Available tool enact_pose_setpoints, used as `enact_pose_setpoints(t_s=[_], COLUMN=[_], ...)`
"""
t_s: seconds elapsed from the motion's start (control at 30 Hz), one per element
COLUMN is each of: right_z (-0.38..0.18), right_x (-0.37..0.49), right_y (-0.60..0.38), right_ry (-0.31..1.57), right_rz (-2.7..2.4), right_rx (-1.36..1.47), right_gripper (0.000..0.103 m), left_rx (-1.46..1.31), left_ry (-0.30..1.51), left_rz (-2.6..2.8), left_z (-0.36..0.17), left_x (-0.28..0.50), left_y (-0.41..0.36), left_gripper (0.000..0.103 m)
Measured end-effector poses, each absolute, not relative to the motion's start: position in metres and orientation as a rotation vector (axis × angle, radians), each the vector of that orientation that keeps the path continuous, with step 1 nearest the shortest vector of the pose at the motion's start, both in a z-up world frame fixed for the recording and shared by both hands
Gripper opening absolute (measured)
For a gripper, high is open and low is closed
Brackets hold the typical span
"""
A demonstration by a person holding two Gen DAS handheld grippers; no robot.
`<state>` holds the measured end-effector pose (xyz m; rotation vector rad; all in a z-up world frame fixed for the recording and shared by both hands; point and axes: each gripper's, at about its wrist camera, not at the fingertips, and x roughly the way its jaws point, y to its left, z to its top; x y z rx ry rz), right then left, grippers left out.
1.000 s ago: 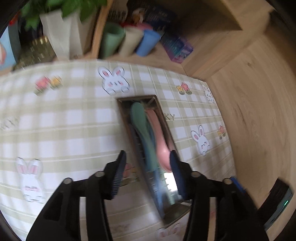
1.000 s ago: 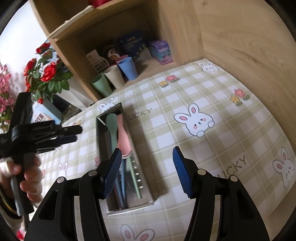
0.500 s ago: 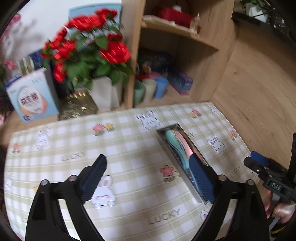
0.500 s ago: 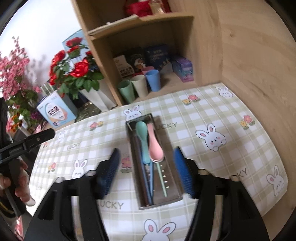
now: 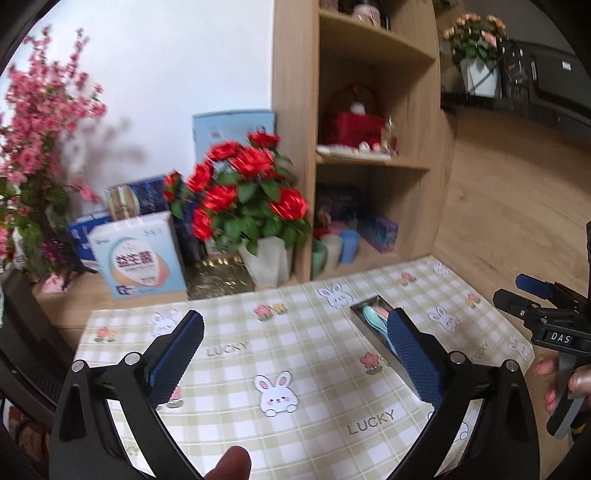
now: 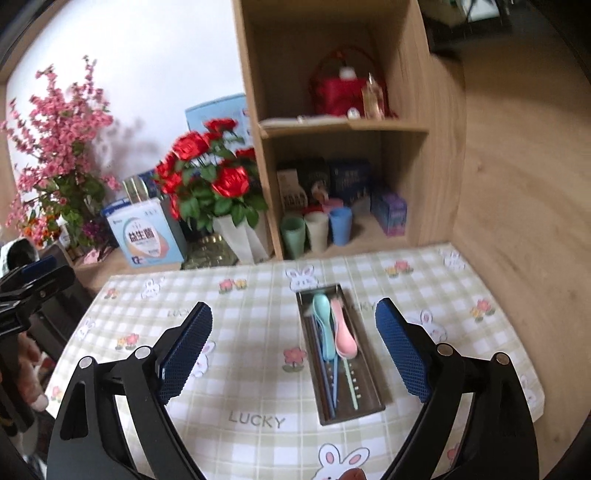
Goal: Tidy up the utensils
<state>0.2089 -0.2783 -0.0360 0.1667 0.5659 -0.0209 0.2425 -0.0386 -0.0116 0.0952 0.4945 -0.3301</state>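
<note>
Utensils, 2 spoons (image 6: 334, 330) and chopsticks, lie lengthwise in the metal tray (image 6: 369, 400), seemingly sorted; left gripper (image 5: 295, 363) and right gripper (image 6: 293, 349) hover wide apart, empty.

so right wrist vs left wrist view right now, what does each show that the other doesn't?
Only the right wrist view shows the whole metal tray unobstructed, with the pink spoon beside the teal spoon and the thin utensils along its length.

Only the left wrist view shows the right hand-held gripper from outside, at the mat's right edge, and a potted pink bouquet at top right.

Both show the bunny-print checked mat, the red roses, the shelf cups, and open, empty jaws.
</note>
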Motion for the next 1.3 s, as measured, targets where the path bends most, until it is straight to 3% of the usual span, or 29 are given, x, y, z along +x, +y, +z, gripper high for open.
enact_pose_setpoints(t_s=[0.47, 1.3], right_z=[-0.003, -0.004], right_x=[0.178, 0.17], right_y=[-0.251, -0.246], right_ry=[0.487, 0.473], right_rz=[-0.004, -0.016], right_rx=[0.145, 0.127], right_gripper=[0.087, 0.087], left_rx=[0.093, 0.081], left_ry=[0.381, 0.362], left_rz=[-0.283, -0.269], left_z=[0.012, 0.011], left_x=[0.188, 0.177], left_y=[-0.009, -0.005], left_gripper=[0.097, 0.097])
